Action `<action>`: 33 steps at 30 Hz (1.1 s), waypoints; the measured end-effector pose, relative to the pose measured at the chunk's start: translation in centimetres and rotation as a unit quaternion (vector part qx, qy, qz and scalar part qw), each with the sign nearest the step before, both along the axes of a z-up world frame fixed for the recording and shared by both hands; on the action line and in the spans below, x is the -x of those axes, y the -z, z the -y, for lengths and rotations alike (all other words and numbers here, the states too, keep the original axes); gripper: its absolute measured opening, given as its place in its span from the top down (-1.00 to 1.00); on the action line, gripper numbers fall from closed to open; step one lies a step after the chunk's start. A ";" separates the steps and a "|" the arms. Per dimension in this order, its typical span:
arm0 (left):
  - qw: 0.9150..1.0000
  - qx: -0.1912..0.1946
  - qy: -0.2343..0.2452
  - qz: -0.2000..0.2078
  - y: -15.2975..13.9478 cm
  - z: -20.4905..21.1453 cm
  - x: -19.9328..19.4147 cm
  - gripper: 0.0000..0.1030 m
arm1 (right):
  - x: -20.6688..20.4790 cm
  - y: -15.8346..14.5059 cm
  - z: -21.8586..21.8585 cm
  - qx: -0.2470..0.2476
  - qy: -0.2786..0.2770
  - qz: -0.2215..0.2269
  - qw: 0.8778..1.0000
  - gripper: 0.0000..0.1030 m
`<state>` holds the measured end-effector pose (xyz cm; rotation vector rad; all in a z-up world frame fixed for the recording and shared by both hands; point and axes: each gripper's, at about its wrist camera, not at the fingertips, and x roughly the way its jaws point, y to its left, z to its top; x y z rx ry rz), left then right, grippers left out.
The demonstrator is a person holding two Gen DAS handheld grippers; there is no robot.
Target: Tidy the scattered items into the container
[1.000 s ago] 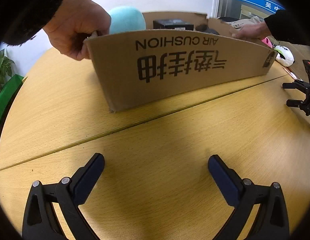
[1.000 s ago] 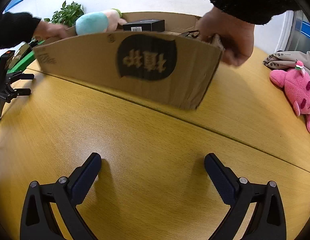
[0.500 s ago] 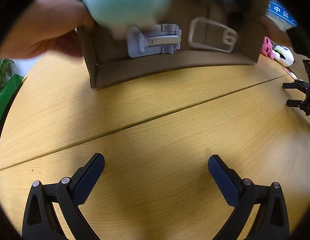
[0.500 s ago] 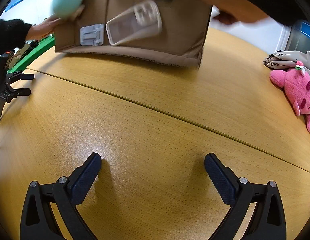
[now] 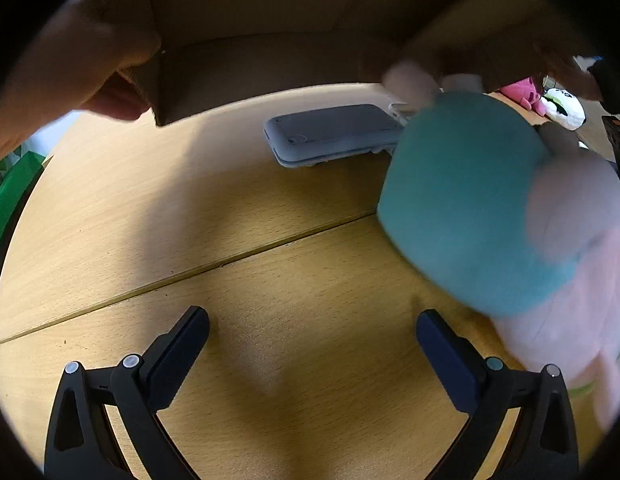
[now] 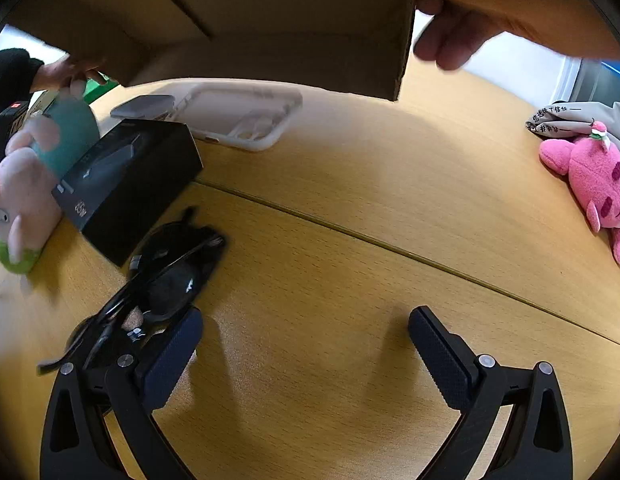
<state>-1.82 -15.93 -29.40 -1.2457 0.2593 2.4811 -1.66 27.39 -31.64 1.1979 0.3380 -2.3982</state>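
A person's two hands hold a cardboard box (image 5: 269,20) (image 6: 269,20) tipped over above the wooden table, mouth down. Its contents lie spilled below. A blurred teal and pink plush toy (image 5: 494,216) (image 6: 33,184) is tumbling just right of my left gripper (image 5: 312,344), which is open and holds nothing. A grey flat device (image 5: 334,134) (image 6: 143,105) lies further back. In the right wrist view a black box (image 6: 125,180), a clear phone case (image 6: 241,114) and black sunglasses (image 6: 161,276) lie on the table. My right gripper (image 6: 303,344) is open, its left finger beside the sunglasses.
A pink plush toy (image 6: 594,184) and grey printed cloth (image 6: 570,118) lie at the table's right edge. A white plush (image 5: 566,106) sits far right in the left wrist view. A seam crosses the round table (image 6: 370,208). Green plastic (image 5: 9,196) shows at the left.
The person lifted and upended the box; the plush, grey device, phone case, black box and sunglasses fell onto the table. Both grippers stayed still and open.
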 end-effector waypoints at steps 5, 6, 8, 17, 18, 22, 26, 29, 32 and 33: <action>1.000 0.000 -0.001 0.000 0.0 0.1 -0.1 -1.00 | 0.3 -0.1 -0.3 0.000 0.000 0.001 1.000 -1.00; 1.000 0.000 -0.001 0.000 0.0 0.1 -0.1 -1.00 | 0.3 -0.1 -0.2 0.000 0.000 0.001 1.000 -1.00; 1.000 0.000 -0.002 0.000 0.0 0.1 0.0 -1.00 | 0.3 -0.1 -0.3 0.000 0.000 0.001 1.000 -1.00; 1.000 0.000 -0.003 0.000 0.0 0.5 -0.4 -1.00 | 0.3 -0.1 -0.2 0.000 0.001 0.000 1.000 -1.00; 1.000 0.000 -0.003 0.000 0.0 0.4 -0.2 -1.00 | 0.3 -0.1 -0.2 0.000 0.001 0.000 1.000 -1.00; 1.000 -0.001 -0.004 0.000 0.0 0.4 -0.2 -1.00 | 0.3 -0.1 -0.2 0.000 0.001 0.000 1.000 -1.00; 1.000 0.000 -0.006 0.000 0.2 0.6 -0.2 -1.00 | 0.4 0.0 -0.1 -0.001 0.001 0.001 1.000 -1.00; 1.000 -0.001 -0.006 0.001 0.2 0.6 -0.2 -1.00 | 0.4 0.0 -0.1 -0.001 0.002 0.001 1.000 -1.00; 1.000 -0.001 -0.007 0.001 0.2 0.5 -0.2 -1.00 | 0.4 0.0 -0.1 -0.001 0.002 0.001 1.000 -1.00; 1.000 -0.001 -0.007 0.001 0.2 0.6 -0.1 -1.00 | 0.4 0.0 -0.1 -0.001 0.002 0.001 1.000 -1.00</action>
